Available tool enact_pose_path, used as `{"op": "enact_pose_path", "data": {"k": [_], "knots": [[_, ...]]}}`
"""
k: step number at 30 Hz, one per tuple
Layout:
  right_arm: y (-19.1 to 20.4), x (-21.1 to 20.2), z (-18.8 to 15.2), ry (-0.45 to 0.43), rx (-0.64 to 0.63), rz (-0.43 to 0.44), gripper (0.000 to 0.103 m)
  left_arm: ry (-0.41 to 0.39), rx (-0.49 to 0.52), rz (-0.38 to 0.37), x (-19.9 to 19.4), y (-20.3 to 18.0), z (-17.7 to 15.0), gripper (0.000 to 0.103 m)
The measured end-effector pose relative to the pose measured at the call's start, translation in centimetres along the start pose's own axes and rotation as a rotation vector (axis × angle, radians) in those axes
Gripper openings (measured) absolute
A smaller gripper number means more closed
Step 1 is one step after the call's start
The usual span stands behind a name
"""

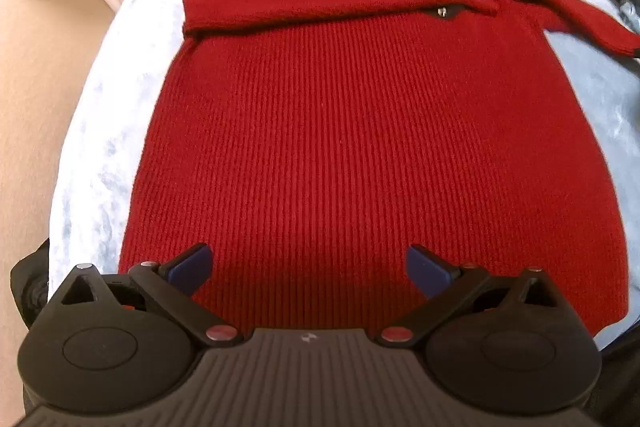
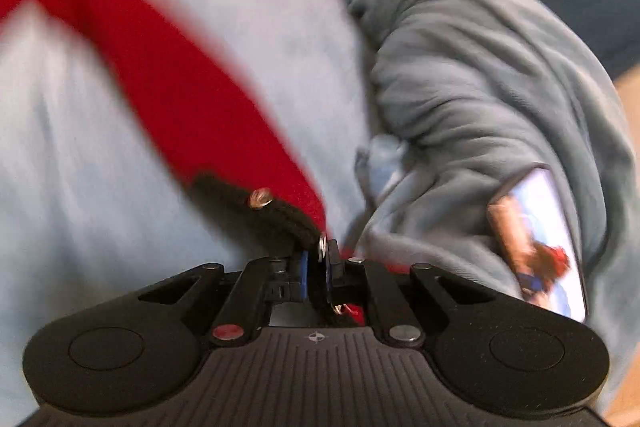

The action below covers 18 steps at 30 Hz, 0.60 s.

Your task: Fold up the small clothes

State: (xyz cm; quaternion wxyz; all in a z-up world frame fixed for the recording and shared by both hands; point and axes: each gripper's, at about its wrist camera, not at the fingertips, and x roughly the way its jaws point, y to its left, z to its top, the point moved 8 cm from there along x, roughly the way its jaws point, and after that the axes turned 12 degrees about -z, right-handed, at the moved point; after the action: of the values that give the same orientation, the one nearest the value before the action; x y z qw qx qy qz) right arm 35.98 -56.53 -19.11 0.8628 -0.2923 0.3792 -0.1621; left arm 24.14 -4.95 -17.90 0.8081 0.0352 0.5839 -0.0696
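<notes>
Right tool (image 2: 316, 267) clenched on the red sweater's (image 1: 360, 147) black cuff (image 2: 256, 211) (studded); left tool (image 1: 308, 269) wide apart, empty

Your left gripper (image 1: 308, 269) hovers spread wide over the hem.
The red knit sweater (image 1: 360, 131) lies flat on the pale blue blanket (image 1: 104, 131), one sleeve (image 1: 304, 3) folded across its chest.

One red sweater (image 1: 360, 131), two claws, one grey blanket (image 2: 480, 75), one phone (image 2: 544, 243).
</notes>
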Motion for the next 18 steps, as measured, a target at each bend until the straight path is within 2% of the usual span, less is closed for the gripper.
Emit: {"op": "enact_pose_path", "data": {"k": [3,6,8,10,12,14,18], "knots": [[-6.0,-6.0,3.6,-0.099,0.207,0.071,0.007,-0.023,-0.014,-0.019,-1.0,-0.5,-0.1,0.103],[-10.8,-9.7,6.2,-0.135,0.287,0.063,0.007,-0.043,-0.005,-0.041,-1.7,-1.1,-0.2,0.103],[-12.0,-10.0,7.2,-0.070,0.317,0.085,0.007,-0.045,-0.003,-0.056,-1.9,-1.2,-0.4,0.103],[-11.3,-8.7,7.2,0.056,0.315,0.140,0.007,-0.036,-0.019,-0.082,-1.9,-1.0,-0.8,0.103],[-9.3,-7.4,6.8,0.169,0.283,0.206,0.007,-0.032,-0.043,-0.099,-1.9,-0.8,-0.9,0.103],[-7.1,-6.3,6.4,0.244,0.274,0.248,0.007,-0.029,-0.073,-0.110,-1.7,0.3,-1.0,0.103],[-3.8,-5.2,6.8,0.362,0.361,0.322,0.007,-0.028,-0.153,-0.130,-1.3,3.5,-1.0,0.103]]}}
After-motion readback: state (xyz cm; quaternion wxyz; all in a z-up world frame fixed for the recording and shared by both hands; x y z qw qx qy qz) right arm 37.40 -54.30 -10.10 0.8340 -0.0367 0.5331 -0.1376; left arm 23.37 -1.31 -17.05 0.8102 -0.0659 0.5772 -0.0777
